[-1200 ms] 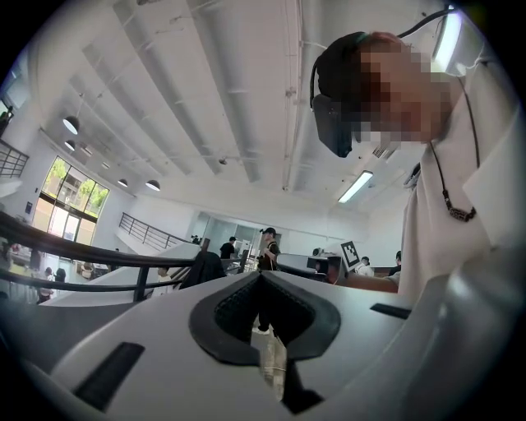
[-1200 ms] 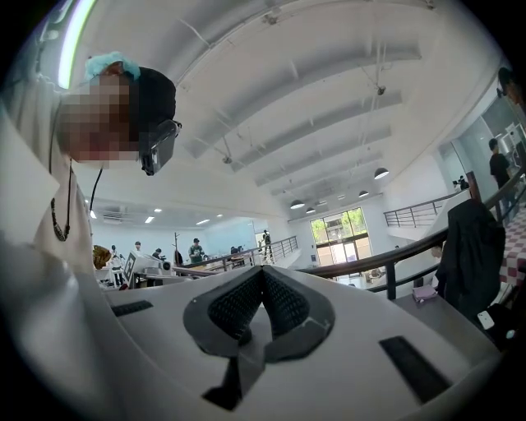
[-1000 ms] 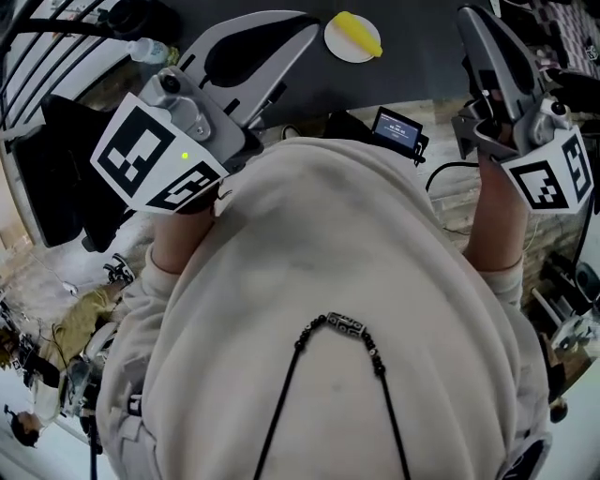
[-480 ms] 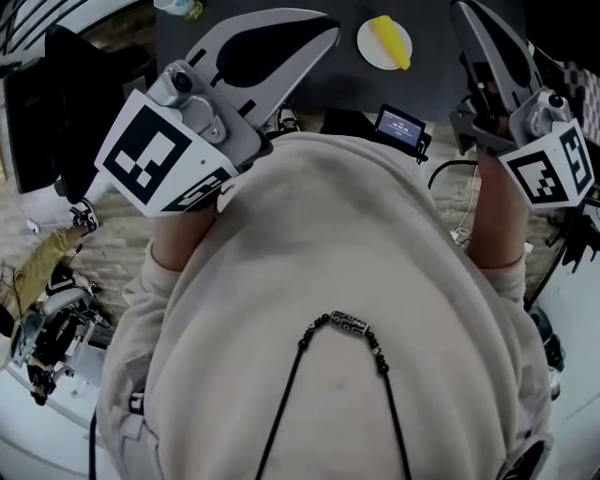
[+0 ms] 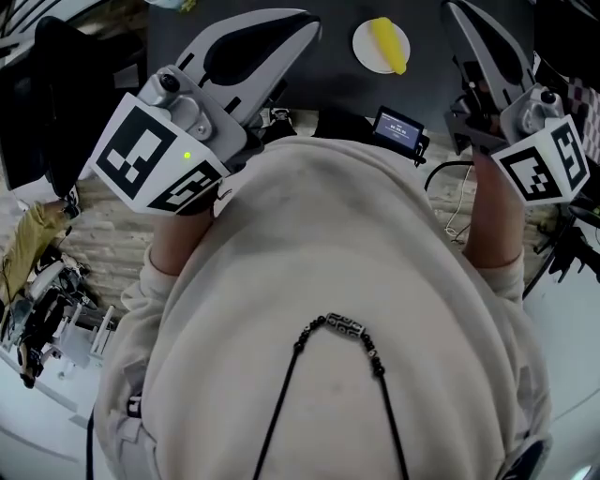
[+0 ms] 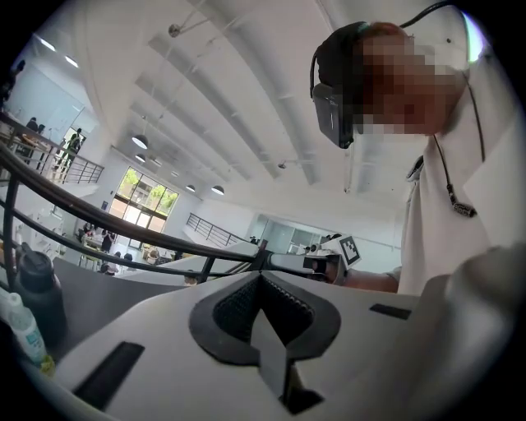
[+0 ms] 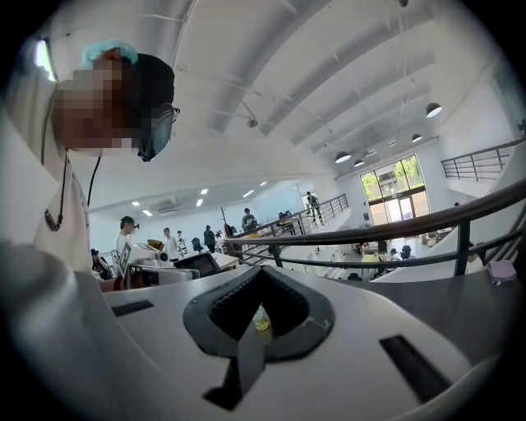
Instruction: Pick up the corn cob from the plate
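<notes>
A yellow corn cob (image 5: 387, 44) lies on a small white plate (image 5: 365, 47) on the dark table (image 5: 319, 80), far ahead in the head view. My left gripper (image 5: 305, 19) is held up to the plate's left, apart from it, jaws shut and empty. My right gripper (image 5: 452, 7) is raised to the plate's right, also shut with nothing held. In the left gripper view the left gripper (image 6: 261, 273) points level past a railing toward my other hand. The right gripper (image 7: 261, 270) shows its tips together. Neither gripper view shows the plate.
A small device with a lit screen (image 5: 398, 128) sits at the table's near edge, in front of my body. A dark bottle (image 6: 37, 288) and a clear bottle (image 6: 18, 329) stand at the table's left end. Cables lie on the floor at right (image 5: 459, 216).
Both grippers have sunk a little and turned slightly. The head view has swung, so the plate sits further right in it than a second ago. Both stay shut.
</notes>
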### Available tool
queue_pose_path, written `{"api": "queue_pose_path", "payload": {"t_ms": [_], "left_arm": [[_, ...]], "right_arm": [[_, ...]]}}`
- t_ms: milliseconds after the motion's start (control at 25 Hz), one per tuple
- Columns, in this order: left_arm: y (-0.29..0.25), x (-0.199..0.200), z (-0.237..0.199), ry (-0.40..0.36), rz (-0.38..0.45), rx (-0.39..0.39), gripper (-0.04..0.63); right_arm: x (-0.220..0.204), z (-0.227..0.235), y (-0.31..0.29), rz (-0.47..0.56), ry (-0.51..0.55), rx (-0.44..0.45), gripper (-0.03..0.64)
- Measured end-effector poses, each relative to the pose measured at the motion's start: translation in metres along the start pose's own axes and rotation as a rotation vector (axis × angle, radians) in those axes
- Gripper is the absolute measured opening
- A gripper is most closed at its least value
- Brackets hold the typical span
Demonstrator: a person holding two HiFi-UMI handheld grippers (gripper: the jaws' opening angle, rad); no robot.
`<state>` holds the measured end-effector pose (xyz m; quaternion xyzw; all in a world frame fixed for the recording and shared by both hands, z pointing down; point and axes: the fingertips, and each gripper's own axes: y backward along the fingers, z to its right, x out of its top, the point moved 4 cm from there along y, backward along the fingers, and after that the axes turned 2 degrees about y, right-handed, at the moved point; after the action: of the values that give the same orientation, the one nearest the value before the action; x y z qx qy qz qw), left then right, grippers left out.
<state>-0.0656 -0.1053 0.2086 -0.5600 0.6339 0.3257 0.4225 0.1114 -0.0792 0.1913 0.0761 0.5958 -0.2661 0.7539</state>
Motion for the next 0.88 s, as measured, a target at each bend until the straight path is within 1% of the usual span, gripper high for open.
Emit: {"api": "queue_pose_path", "payload": {"t_ms": [80,200,280,360,520,720,880], "left_arm": [[-0.007,-0.008,-0.002,0.013,-0.011,0.001,0.005],[-0.021,-0.011,0.015,0.013,-0.035,0.002,0.005],[-0.03,-0.01,0.028,0.011,-0.046,0.003,0.005],[-0.038,-0.016,0.033,0.017,-0.061,0.008,0.005],[-0.042,-0.031,0.028,0.046,-0.087,0.025,0.005],[-0.04,-0.03,0.032,0.065,-0.093,0.054,0.005],[-0.037,-0.032,0.035,0.076,-0.1,0.078,0.005]], "right_arm": [[-0.014,0.014,0.001,-0.011,-0.033,0.001,0.014],[-0.021,0.031,0.017,-0.012,-0.074,0.003,0.014],[-0.02,0.038,0.026,-0.024,-0.074,0.003,0.014],[-0.028,0.051,0.03,-0.047,-0.075,0.001,0.014],[-0.054,0.072,0.029,-0.086,-0.083,-0.015,0.014],[-0.071,0.092,0.034,-0.134,-0.098,-0.045,0.014],[-0.094,0.109,0.032,-0.184,-0.119,-0.063,0.017]]}}
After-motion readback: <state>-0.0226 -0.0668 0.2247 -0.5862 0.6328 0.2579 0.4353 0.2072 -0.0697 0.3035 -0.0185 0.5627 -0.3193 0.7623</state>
